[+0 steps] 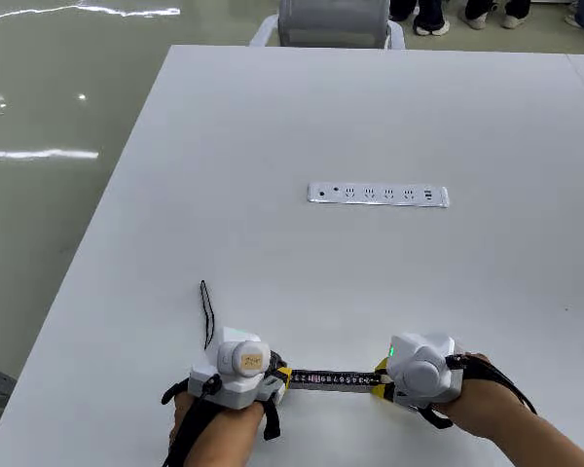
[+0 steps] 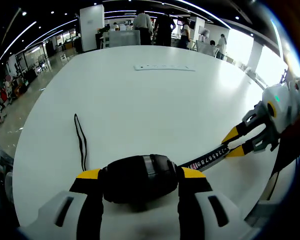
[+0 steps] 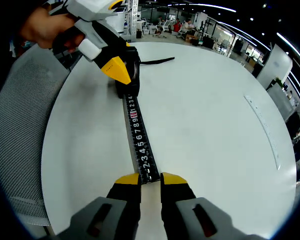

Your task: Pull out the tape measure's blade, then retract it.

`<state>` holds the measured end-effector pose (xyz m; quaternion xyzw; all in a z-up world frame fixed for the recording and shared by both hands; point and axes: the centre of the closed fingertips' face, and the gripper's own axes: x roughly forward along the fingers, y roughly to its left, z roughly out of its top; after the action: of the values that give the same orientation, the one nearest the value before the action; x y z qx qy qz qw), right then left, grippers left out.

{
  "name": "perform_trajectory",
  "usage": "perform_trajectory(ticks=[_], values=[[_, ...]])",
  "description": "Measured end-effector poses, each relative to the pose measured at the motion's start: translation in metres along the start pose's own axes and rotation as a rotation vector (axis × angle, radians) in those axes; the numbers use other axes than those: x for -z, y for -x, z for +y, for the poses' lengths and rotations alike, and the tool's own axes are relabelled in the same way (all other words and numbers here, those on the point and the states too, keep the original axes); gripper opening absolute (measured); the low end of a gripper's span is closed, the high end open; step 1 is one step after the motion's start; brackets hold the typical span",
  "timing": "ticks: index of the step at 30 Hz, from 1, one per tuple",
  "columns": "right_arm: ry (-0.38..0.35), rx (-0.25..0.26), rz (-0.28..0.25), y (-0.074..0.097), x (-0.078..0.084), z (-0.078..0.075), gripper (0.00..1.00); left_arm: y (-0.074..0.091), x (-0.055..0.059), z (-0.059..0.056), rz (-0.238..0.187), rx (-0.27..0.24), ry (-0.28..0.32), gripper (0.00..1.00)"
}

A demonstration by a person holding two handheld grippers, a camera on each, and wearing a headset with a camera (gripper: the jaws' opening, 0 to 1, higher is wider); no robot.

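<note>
Bright, even ceiling light washes the white worktop [image 1: 370,117], leaving only soft shadows under the left tool [image 1: 277,376] and right tool [image 1: 378,379]. Glare streaks the glossy floor [image 1: 39,146] beyond the left tool. Fisheye edges bend and blur in both gripper views.

On the table [image 1: 370,107], tape measure [image 2: 137,186] in your left gripper [image 2: 141,175]; blade [image 3: 139,135] runs right to your right gripper [image 3: 150,179]; power strip [image 1: 378,195] lies beyond.

black numerals 2 to 9 printed along the tape measure's blade [image 3: 139,137]
</note>
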<state>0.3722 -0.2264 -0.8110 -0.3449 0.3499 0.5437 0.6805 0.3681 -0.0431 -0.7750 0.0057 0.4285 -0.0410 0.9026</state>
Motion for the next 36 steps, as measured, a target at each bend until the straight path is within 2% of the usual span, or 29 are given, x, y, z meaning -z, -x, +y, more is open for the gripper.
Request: perform_trajectory(ticks=[36], values=[[0.011,-0.01,-0.012,-0.011,-0.02,0.003,0.13,-0.002,-0.001,0.001,-0.002,-0.002,0.004,0.57]])
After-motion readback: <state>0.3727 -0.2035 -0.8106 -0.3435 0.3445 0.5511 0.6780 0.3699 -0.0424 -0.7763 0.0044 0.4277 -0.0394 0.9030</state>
